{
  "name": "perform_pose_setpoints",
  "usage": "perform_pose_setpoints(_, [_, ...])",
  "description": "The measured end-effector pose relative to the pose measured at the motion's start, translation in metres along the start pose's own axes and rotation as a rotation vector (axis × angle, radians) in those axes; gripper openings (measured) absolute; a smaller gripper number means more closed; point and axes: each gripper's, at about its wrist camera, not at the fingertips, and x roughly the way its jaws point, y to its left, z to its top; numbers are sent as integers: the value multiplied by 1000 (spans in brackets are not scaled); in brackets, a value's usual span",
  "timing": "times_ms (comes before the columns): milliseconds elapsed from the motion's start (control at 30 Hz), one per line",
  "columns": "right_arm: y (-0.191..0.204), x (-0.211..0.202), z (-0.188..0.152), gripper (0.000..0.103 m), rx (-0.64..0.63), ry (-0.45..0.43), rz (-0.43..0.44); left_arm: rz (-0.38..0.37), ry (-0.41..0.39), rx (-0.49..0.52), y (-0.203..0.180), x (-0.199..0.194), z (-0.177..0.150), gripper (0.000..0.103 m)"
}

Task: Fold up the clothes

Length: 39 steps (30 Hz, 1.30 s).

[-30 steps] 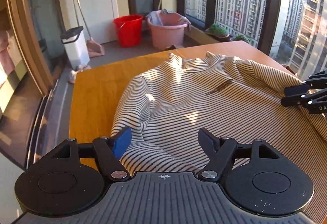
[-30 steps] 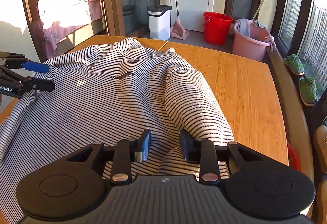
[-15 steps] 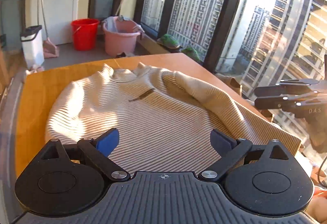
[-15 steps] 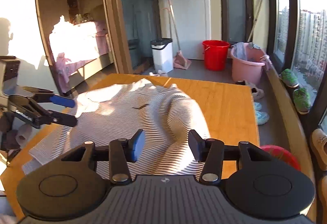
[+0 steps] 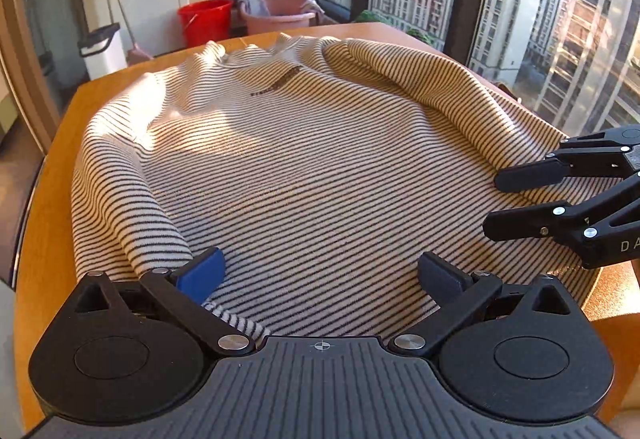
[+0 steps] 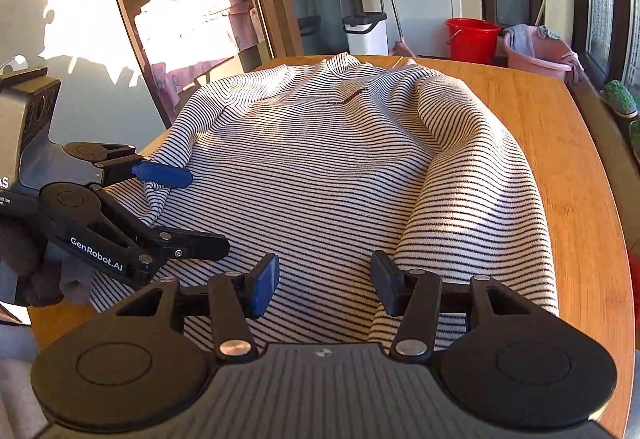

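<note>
Both grippers lowered back over the striped sweater (image 5: 304, 175), left gripper (image 5: 320, 275) and right gripper (image 6: 325, 285) level, jaws spread, empty

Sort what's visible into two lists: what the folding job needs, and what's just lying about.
For the job:
striped sweater
wooden table
left gripper
right gripper

Lying about:
red bucket
pink basin
white bin
</note>
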Motion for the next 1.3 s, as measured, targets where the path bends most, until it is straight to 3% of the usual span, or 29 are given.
perform_pose_setpoints(267, [-2, -21, -8, 51, 42, 23, -14, -30, 24, 38, -6, -6, 5, 103])
perform_pose_setpoints(367, [-2, -29, 9, 51, 26, 15, -7, -106, 58, 47, 7, -3, 22, 103])
perform_pose_setpoints(433, [-1, -38, 35, 45, -53, -46, -25, -105, -5, 42, 22, -6, 42, 103])
perform_pose_setpoints(467, [-2, -40, 50, 32, -89, -73, -32, -104, -37, 39, 30, -8, 52, 103])
perform_pose_setpoints(500, [-3, -39, 66, 25, -120, -92, -45, -103, -70, 37, 38, -10, 62, 103])
perform_pose_setpoints(533, [-4, -34, 82, 25, -147, -107, -69, -101, -102, 34, 46, -12, 72, 103])
perform_pose_setpoints(633, [-13, 1, 126, 25, -196, -128, -128, -84, -146, 13, 64, 4, 97, 103])
perform_pose_setpoints(767, [-44, 71, 174, 29, -120, -84, -139, -116, -133, -16, 87, 42, 122, 103])
perform_pose_setpoints(833, [-59, 109, 184, 30, -92, -55, -166, -149, -119, -44, 100, 58, 131, 103])
perform_pose_setpoints(900, [-72, 138, 183, 40, -70, -17, -198, -165, -112, -68, 108, 63, 127, 103])
perform_pose_setpoints(967, [-84, 158, 176, 42, -36, 28, -181, -173, -102, -88, 116, 70, 125, 103])
perform_pose_setpoints(1033, [-87, 161, 170, 25, -27, 34, -144, -168, -90, -106, 125, 78, 125, 103])
perform_pose_setpoints(1067, [-84, 153, 170, 11, -32, 5, -134, -165, -84, -116, 129, 82, 125, 103])
perform_pose_setpoints(1200, [-83, 117, 178, 7, -44, -122, -142, -138, -78, -154, 139, 86, 123, 103])
perform_pose_setpoints(1300, [-100, 118, 178, 3, -41, -103, -253, -108, -63, -160, 142, 97, 126, 103])
